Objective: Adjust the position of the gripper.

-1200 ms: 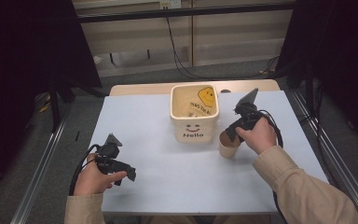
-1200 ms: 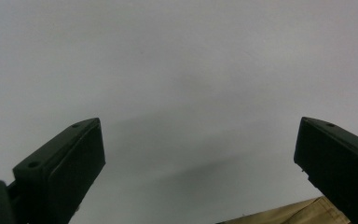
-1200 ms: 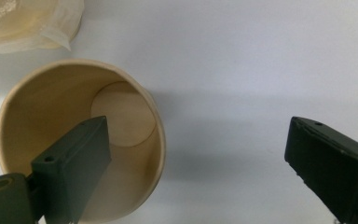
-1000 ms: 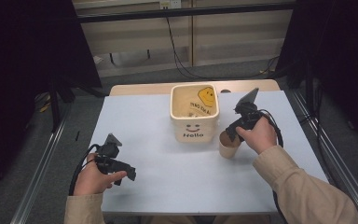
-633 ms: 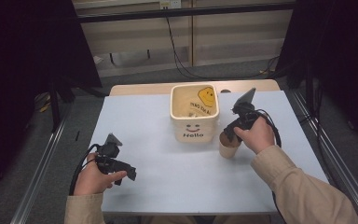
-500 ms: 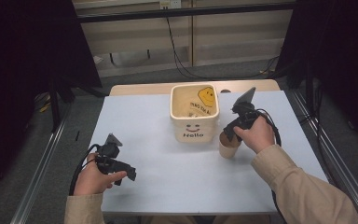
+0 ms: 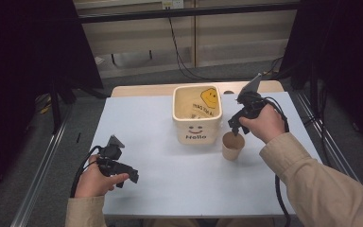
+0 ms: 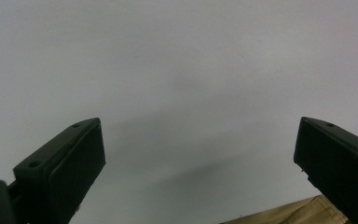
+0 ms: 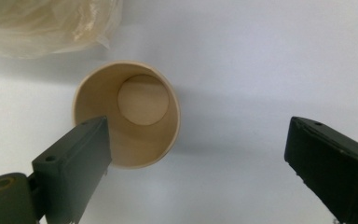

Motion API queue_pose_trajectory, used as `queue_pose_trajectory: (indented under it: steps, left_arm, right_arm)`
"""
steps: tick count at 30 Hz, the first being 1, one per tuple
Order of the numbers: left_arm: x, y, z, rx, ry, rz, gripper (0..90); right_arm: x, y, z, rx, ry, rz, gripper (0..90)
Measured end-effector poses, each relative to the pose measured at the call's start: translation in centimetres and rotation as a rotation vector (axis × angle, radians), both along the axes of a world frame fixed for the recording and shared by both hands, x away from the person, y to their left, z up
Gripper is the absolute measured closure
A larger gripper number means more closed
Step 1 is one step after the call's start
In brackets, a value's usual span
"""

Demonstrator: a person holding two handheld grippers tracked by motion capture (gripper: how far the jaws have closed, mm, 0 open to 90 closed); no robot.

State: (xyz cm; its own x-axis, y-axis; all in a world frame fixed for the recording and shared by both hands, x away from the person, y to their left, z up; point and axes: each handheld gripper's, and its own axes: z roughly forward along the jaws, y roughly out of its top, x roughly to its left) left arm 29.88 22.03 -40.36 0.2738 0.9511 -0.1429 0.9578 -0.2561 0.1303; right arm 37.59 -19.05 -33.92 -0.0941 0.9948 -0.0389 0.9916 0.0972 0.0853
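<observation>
Black tongs (image 7: pixel 235 124) with screwed flat jaws, trailing black cables, tan sleeves (image 7: pixel 312 175).

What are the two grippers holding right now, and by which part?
Nothing. The right gripper hangs open above the empty paper cup, one jaw over its rim. The left gripper is open over the bare table.

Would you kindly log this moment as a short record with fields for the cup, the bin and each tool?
cup: brown paper cup, upright, empty, on the white table
bin: cream bin with a smiley and "Hello", lined with a bag, just left of the cup in the high view
right tool: right tool open, above the cup, one jaw over its rim, not gripping
left tool: left tool open, low over bare table
</observation>
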Motion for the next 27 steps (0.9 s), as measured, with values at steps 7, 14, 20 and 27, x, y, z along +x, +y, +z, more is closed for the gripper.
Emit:
queue_pose_trajectory:
  steps: [7, 14, 20, 27]
  left_arm:
    - [0.0, 0.0, -0.1, -0.005, 0.005, -0.004, 1.8]
    - [0.0, -0.1, -0.1, -0.012, 0.012, -0.003, 1.8]
    - [0.1, -0.1, -0.1, -0.006, 0.004, -0.004, 1.8]
    - [0.0, -0.1, 0.0, -0.015, 0.01, 0.0, 1.8]
  right_arm:
    - [0.3, 0.0, 2.1, 0.009, 0.001, 0.002, 6.9]
    - [0.5, 0.1, 3.8, 0.02, -0.001, -0.003, 6.7]
    - [0.6, 0.6, 4.1, 0.018, -0.001, 0.02, 6.8]
    - [0.5, 2.4, 4.3, 0.016, -0.007, 0.054, 6.7]
